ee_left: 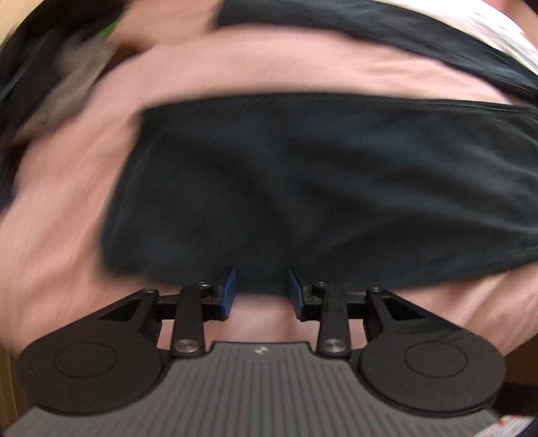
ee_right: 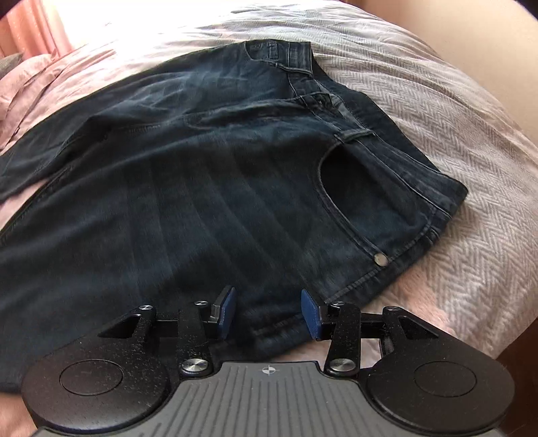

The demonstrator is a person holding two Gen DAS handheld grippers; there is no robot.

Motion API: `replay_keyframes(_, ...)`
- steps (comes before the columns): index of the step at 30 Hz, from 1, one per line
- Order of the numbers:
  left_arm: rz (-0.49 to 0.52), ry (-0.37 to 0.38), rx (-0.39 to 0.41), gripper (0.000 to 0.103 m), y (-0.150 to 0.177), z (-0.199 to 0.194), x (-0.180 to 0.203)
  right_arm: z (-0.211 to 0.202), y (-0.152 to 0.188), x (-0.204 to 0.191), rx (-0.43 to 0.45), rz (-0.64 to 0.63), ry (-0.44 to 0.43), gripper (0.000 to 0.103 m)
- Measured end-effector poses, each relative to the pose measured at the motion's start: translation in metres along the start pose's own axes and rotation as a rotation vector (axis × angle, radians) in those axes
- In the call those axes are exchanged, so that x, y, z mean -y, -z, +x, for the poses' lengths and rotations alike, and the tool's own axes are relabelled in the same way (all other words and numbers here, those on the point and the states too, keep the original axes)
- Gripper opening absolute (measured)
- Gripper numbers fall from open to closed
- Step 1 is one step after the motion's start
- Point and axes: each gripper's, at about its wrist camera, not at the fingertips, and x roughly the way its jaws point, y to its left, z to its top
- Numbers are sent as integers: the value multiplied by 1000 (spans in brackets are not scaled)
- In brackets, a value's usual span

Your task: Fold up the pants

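Observation:
Dark blue jeans lie spread on a bed. In the left wrist view, which is blurred, a jeans leg (ee_left: 319, 188) lies flat across the pink cover, and a second dark strip (ee_left: 370, 30) runs along the top. My left gripper (ee_left: 261, 274) hovers open at the near edge of that leg, with nothing pinched between the blue pads. The right wrist view shows the jeans' upper part (ee_right: 201, 188), with the waistband (ee_right: 386, 134) and a front pocket with a rivet (ee_right: 381, 259) at the right. My right gripper (ee_right: 268, 292) stands open over the near hem of that part, the pads clear of the cloth.
A pink bed cover (ee_left: 67, 235) lies under the jeans. In the right wrist view a pale herringbone blanket (ee_right: 454, 168) spreads to the right, a rumpled pink sheet (ee_right: 43, 77) lies at the left, and a pink curtain (ee_right: 30, 27) hangs in the far left corner.

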Motion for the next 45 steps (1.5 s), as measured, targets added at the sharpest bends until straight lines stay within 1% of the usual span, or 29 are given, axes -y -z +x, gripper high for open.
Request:
replay_keyframes(1,-15,-57,-30,27,5,-1,-11,-2,1,3,-14,1,10,40)
replay_keyframes(2,-18,-103,-42,24,8,-4,-19,-4,0,5,-21,3,26,41)
replay_keyframes(3,-29,-133,-39,20,6,-11,-23,-9,-1,5,-15,6,33,41)
replay_keyframes(4,-54,-129,-5,20,0,-20,-26,-13,-1,5,3,9,30,41)
replay_keyframes(6,-110,-63,96,21,-14,-39,-24,-20,-2,2,49,10,-2,41)
replay_keyframes(8,-136,-8,174,30,-29,-44,-13,-16,-3,-2,57,-3,-42,41)
replay_keyframes(9,-132,1,180,37,-34,-38,-6,-10,-1,-6,40,-20,-49,41)
replay_keyframes(10,-129,-8,144,39,-36,-24,1,-3,1,-9,7,-41,-46,41)
replay_keyframes(11,-132,-31,80,39,-33,-6,5,3,7,-10,-24,-64,-35,41)
replay_keyframes(12,-149,-56,34,39,-26,6,7,6,13,-10,-35,-86,-20,41)
replay_keyframes(13,-183,-63,41,40,-17,6,8,5,18,-6,-38,-98,-20,41)
replay_keyframes(14,-223,-74,35,40,-12,1,7,3,21,-1,-60,-97,-20,41)
replay_keyframes(15,-265,-85,9,40,-10,-6,7,1,21,4,-103,-102,-2,41)
replay_keyframes(16,-293,-93,-10,40,-8,-15,9,-3,21,8,-138,-114,10,41)
replay_keyframes(17,-306,-107,-24,40,-5,-26,13,-12,19,11,-153,-131,21,41)
replay_keyframes(19,-302,-134,-43,40,1,-56,32,-34,14,13,-139,-152,19,41)
replay_keyframes(21,-268,-153,-29,43,5,-93,57,-61,6,16,-107,-151,-38,42)
replay_keyframes(22,-261,-156,-8,49,4,-113,74,-74,0,16,-100,-148,-69,44)
replay_keyframes(23,-256,-146,13,53,5,-132,91,-87,-5,15,-97,-149,-101,51)
replay_keyframes(24,-247,-130,28,61,5,-151,107,-101,-11,13,-97,-155,-134,60)
replay_keyframes(25,-238,-117,42,63,6,-169,124,-114,-17,12,-91,-167,-163,64)
replay_keyframes(26,-231,-101,52,63,8,-186,140,-126,-23,9,-85,-183,-188,67)
replay_keyframes(28,-222,-72,58,63,13,-215,172,-147,-32,1,-81,-228,-229,69)
replay_keyframes(31,-211,-51,64,63,22,-253,214,-177,-41,-2,-84,-283,-277,70)
replay_keyframes(33,-204,-55,73,64,28,-271,237,-194,-45,-2,-82,-315,-304,70)
replay_keyframes(36,-199,-61,96,68,34,-297,267,-219,-47,-1,-75,-368,-333,70)
replay_keyframes(38,-187,-65,109,68,36,-310,280,-233,-47,4,-60,-379,-346,70)
replay_keyframes(42,-169,-44,129,69,40,-329,291,-248,-46,10,-54,-384,-347,70)
replay_keyframes(45,-141,-41,127,69,40,-338,295,-253,-43,12,-72,-379,-338,70)
